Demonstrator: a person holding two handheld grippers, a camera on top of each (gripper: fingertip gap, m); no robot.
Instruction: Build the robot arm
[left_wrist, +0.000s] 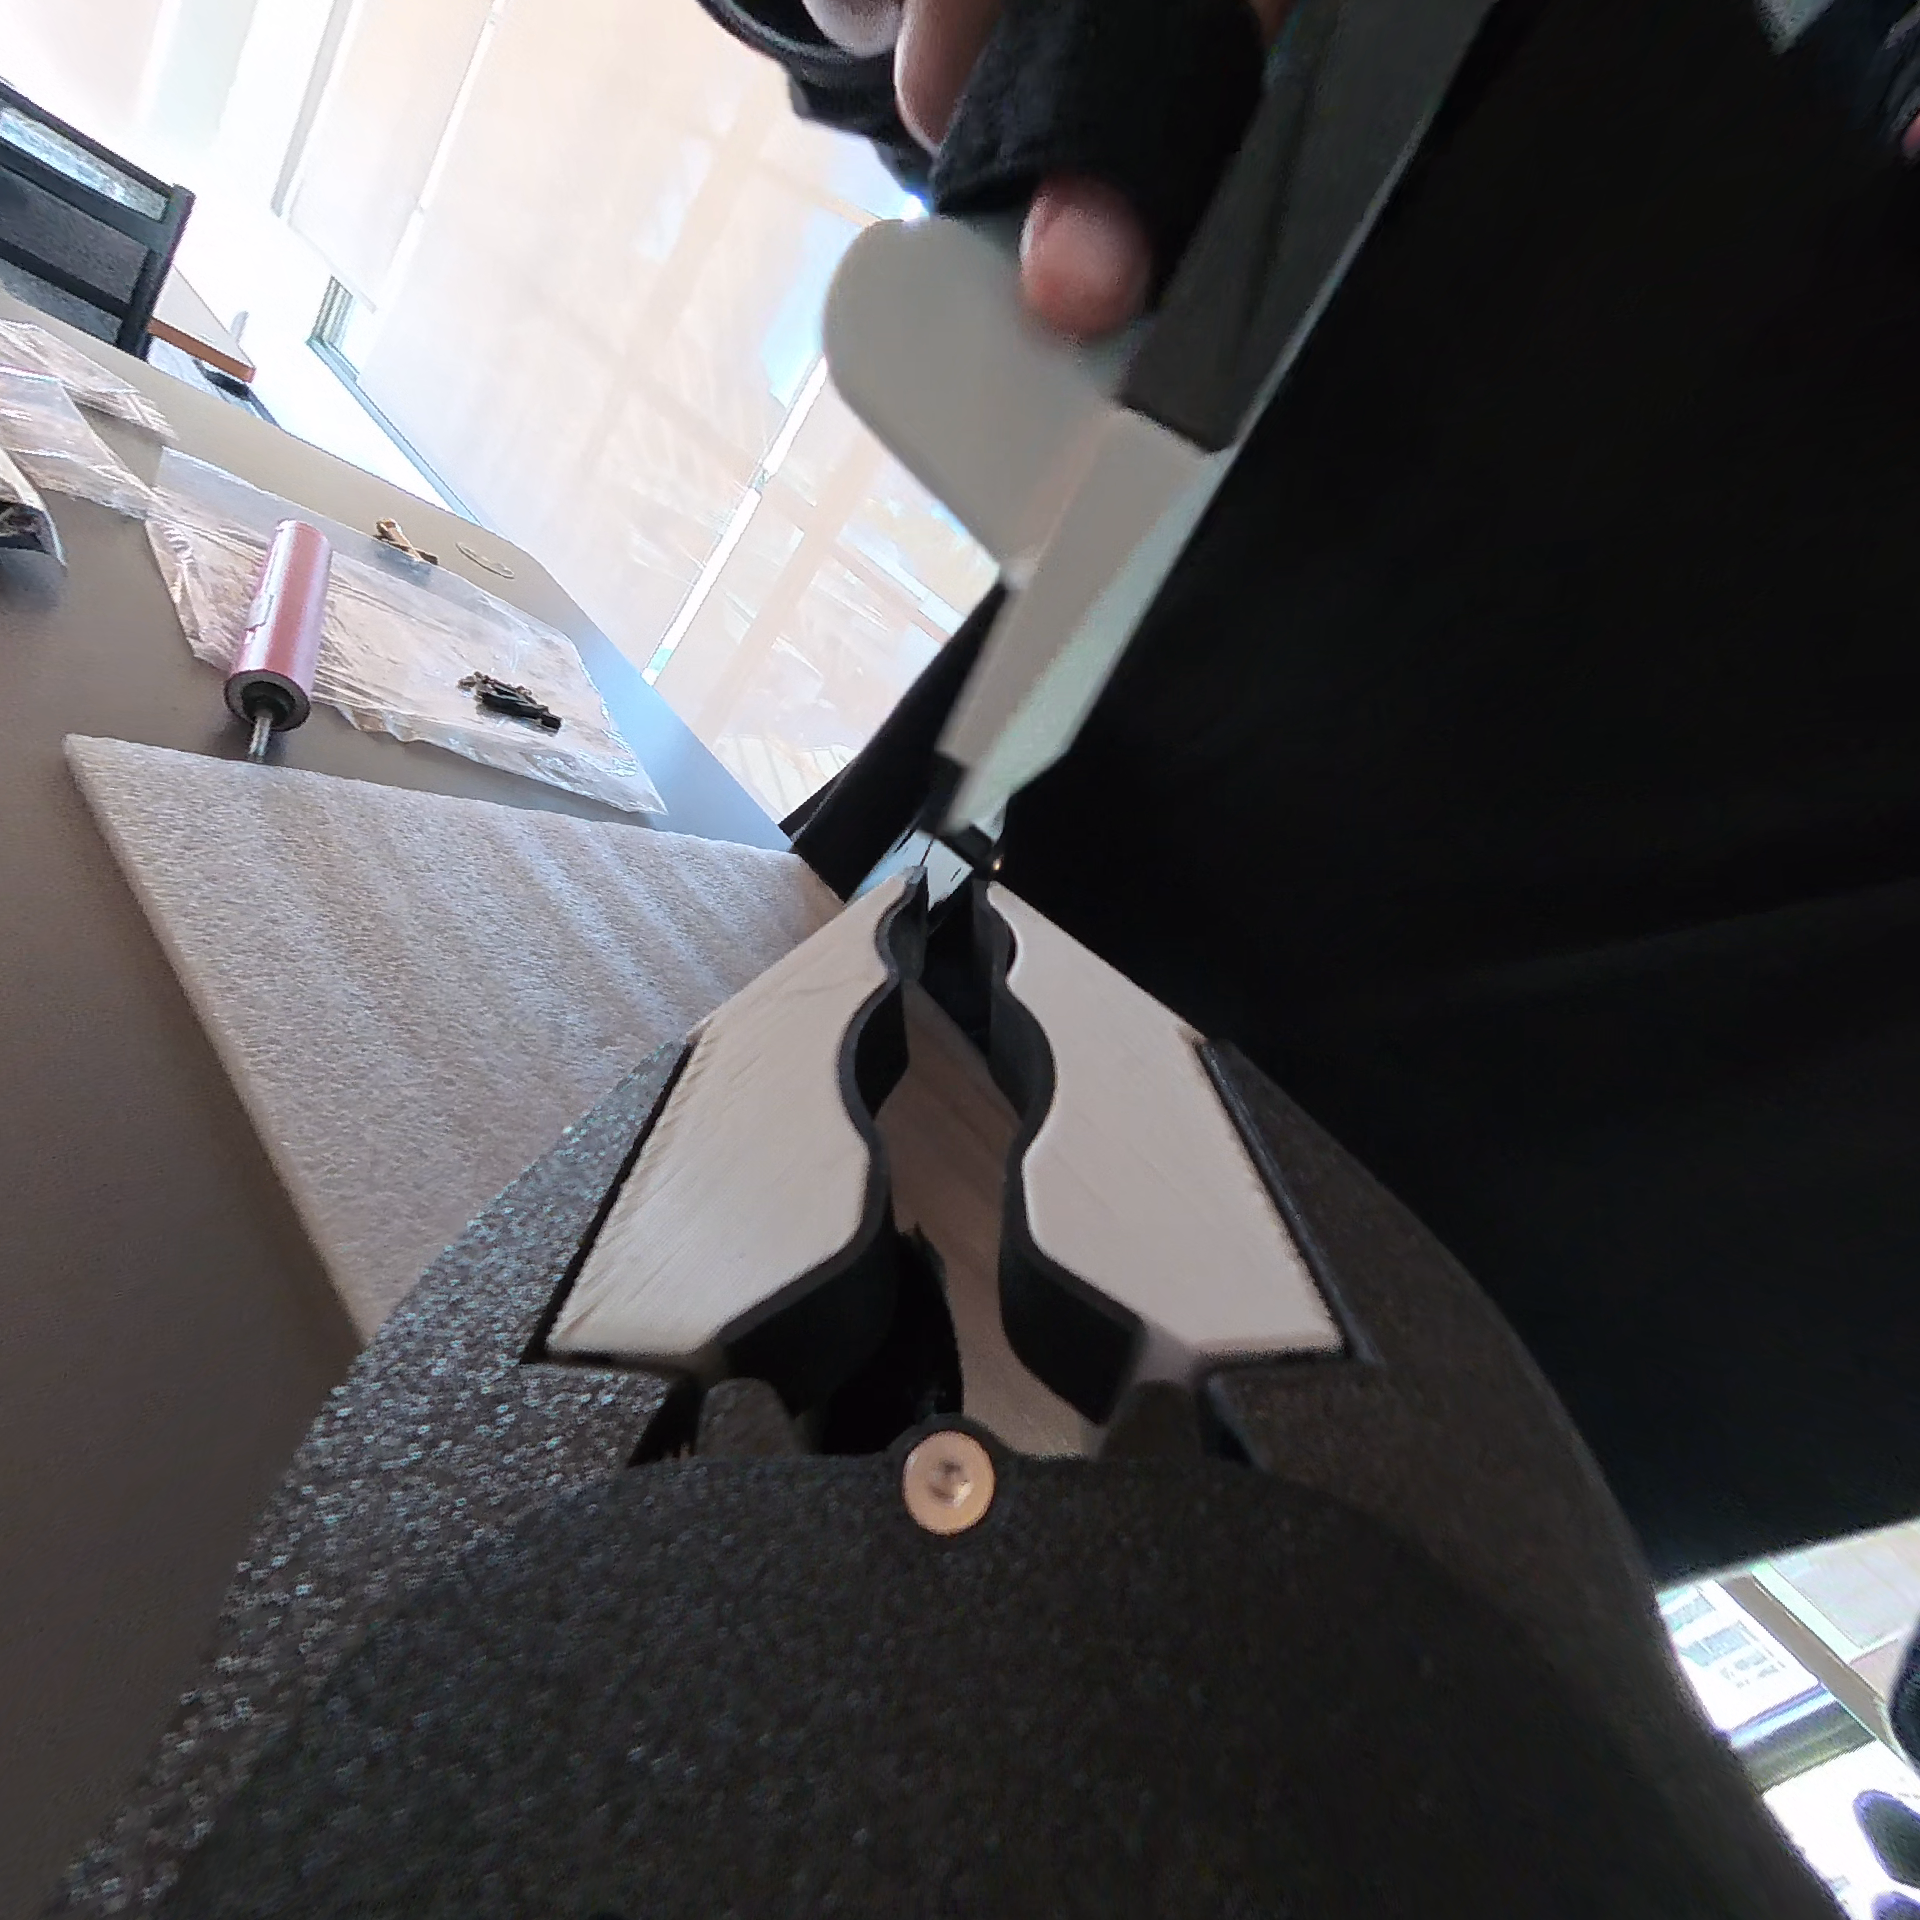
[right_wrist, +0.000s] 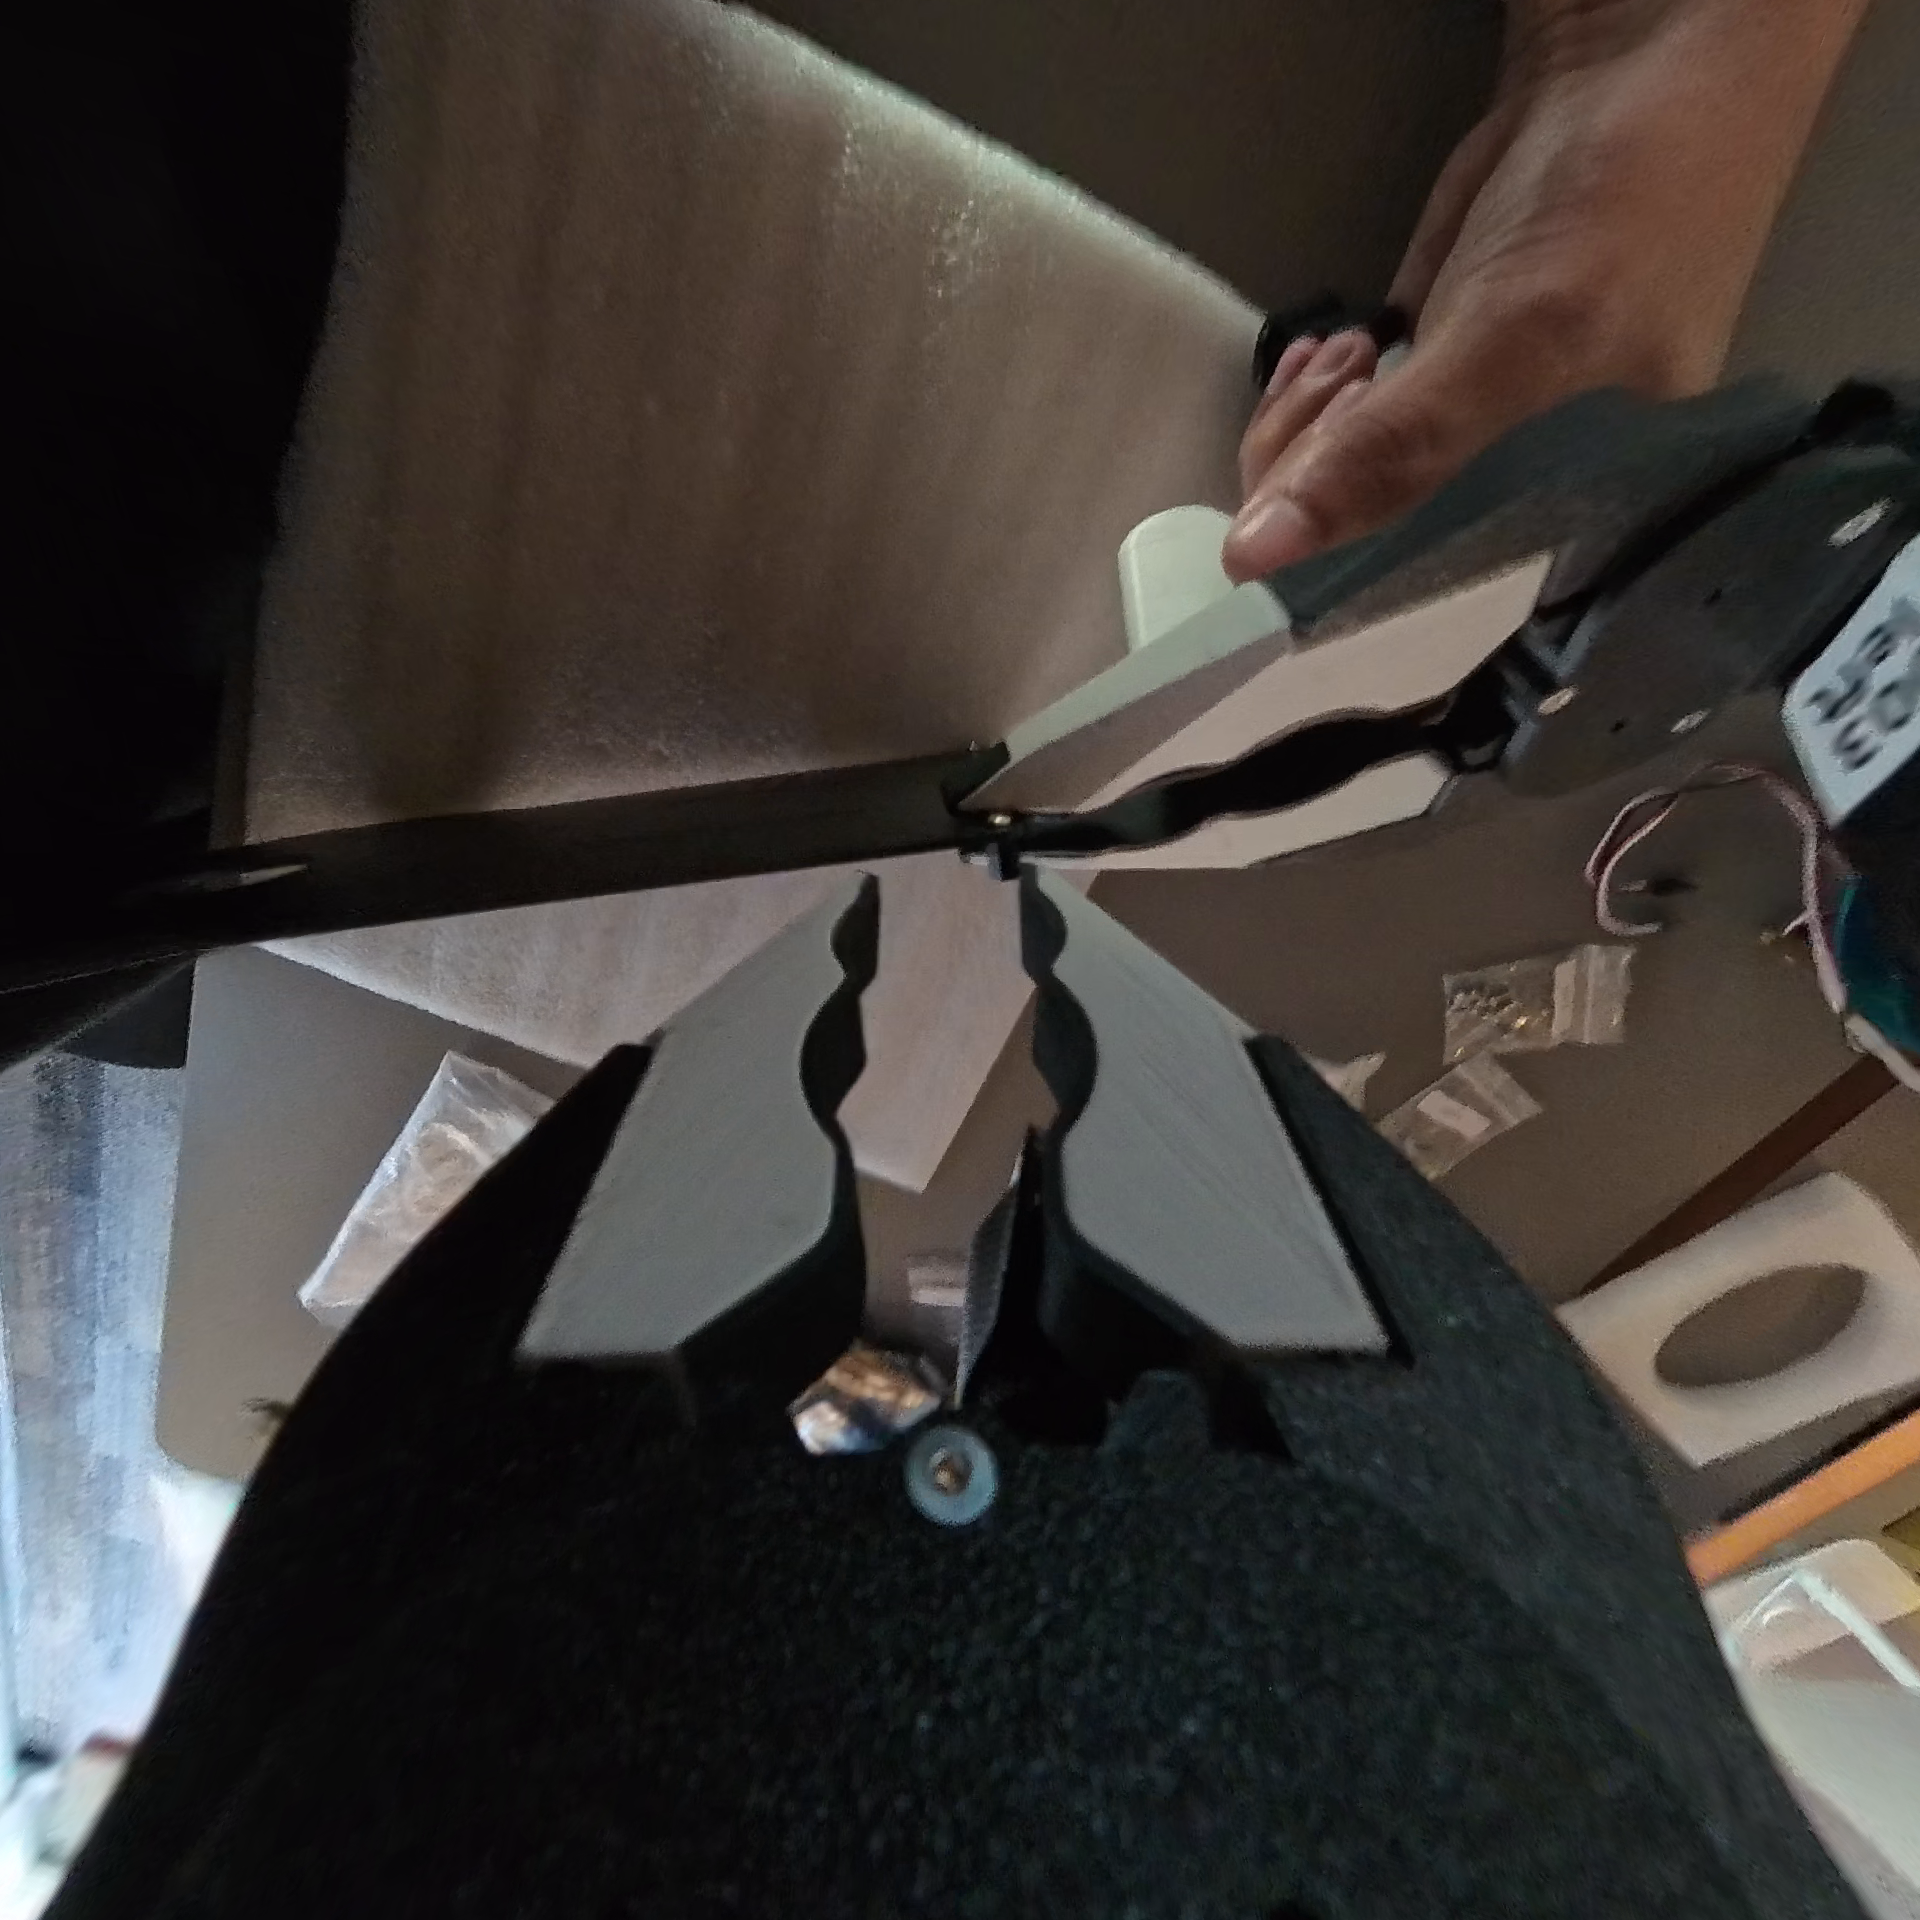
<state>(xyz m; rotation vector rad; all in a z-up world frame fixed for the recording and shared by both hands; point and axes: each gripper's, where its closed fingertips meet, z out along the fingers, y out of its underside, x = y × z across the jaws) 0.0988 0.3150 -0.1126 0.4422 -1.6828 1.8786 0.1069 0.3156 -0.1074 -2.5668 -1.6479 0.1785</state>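
Observation:
My left gripper (left_wrist: 954, 894) is shut on the end of a thin black bar (right_wrist: 623, 842). In the right wrist view it (right_wrist: 982, 816) comes in from the right, a hand on its body, and the bar runs off to the left. A small brass-coloured screw (right_wrist: 995, 818) sits at the gripped end. My right gripper (right_wrist: 948, 883) is open, its tips just below that end, either side of a small black piece (right_wrist: 1000, 868). In the left wrist view it (left_wrist: 968, 831) reaches down from above, held by a hand. A large black shape (left_wrist: 1507, 831) fills that view's right side.
A white foam sheet (left_wrist: 416, 935) lies on the grey table (left_wrist: 125, 1143) under both grippers. Beyond it are a red roller with a metal shaft (left_wrist: 283, 623) and clear plastic bags of small parts (left_wrist: 468, 665). More bags (right_wrist: 1527, 987) and a white foam block with an oval hole (right_wrist: 1745, 1320) lie at the right. The tips of both grippers are at nearly the same place.

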